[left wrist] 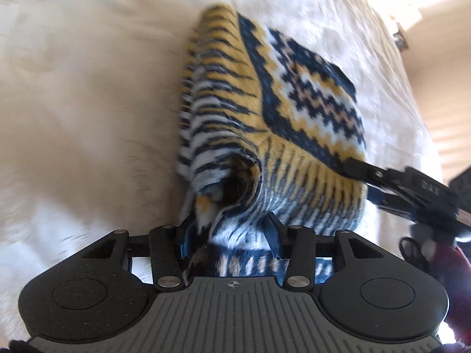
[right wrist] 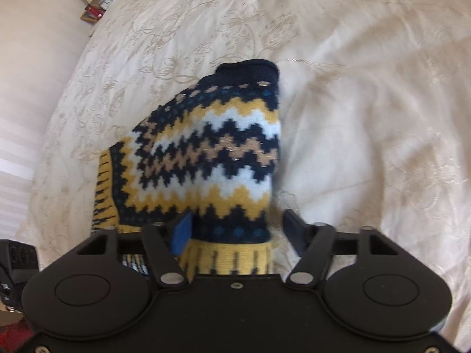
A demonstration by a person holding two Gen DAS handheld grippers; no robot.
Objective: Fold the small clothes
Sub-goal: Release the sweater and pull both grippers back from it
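The sweater (right wrist: 206,153), a small knit with navy, yellow, white and tan zigzags, lies partly lifted on the cream embroidered bedspread (right wrist: 368,117), its navy collar pointing away from the right wrist camera and its yellow ribbed hem toward it. The left gripper (left wrist: 228,235) clamps a bunched fold of the striped knit between its blue pads. The right gripper (right wrist: 238,229) has the hem between its fingers; the left blue pad touches the knit, while the right finger stands clear of it, so the jaws are released. In the left view the right gripper sits at the sweater's right edge. Bare bedspread spreads wide on every side of the sweater. A nightstand (right wrist: 97,11) stands past the bed's far left corner. Raised lettering on the gripper bodies is too blurred to read.
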